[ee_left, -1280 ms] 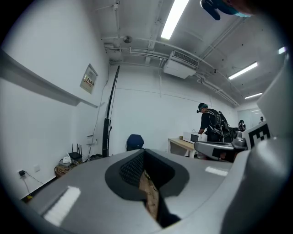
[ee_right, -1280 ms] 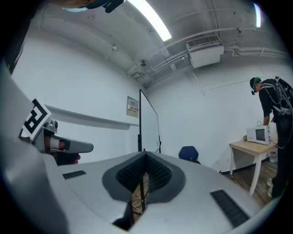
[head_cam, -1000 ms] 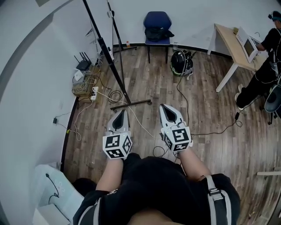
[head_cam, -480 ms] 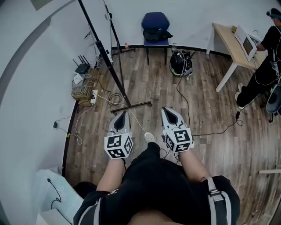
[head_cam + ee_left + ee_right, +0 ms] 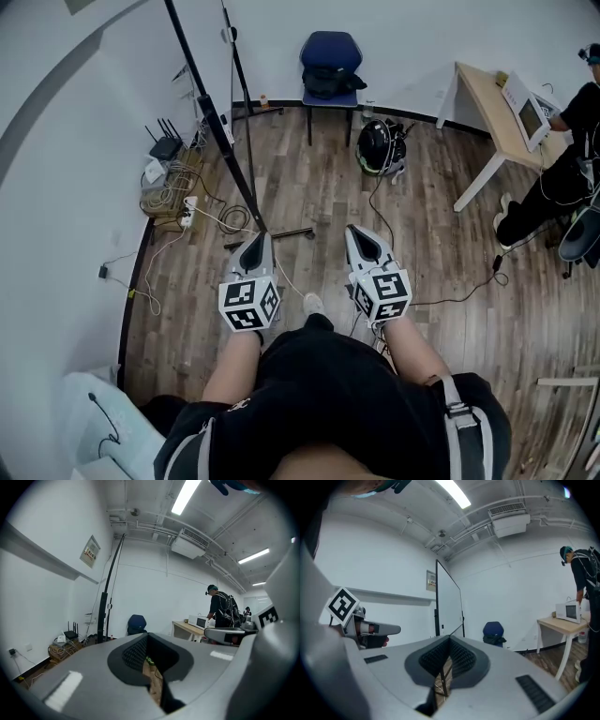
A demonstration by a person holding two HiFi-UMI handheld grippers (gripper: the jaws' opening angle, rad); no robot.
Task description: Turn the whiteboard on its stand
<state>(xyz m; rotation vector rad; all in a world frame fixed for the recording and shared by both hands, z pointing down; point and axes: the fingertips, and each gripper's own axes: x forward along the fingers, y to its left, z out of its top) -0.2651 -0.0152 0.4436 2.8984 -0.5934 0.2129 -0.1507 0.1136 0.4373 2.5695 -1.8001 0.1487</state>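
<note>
The left claw [image 5: 255, 242] is holding its jaws pressed together with nothing between them. The right claw [image 5: 362, 236] is showing the same condition: jaws together, empty. Both are pointing forward side by side above the brown wooden plank floor [image 5: 319, 187]. Just ahead of the left claw, the white, black-framed whiteboard [image 5: 448, 606] is standing upright on its black metal stand [image 5: 298, 232] near the left wall, with neither claw touching it. A blue padded chair [image 5: 330, 47] is sitting against the far wall. At the right, a person [image 5: 562, 141] is leaning over a pale wooden counter [image 5: 487, 94].
</note>
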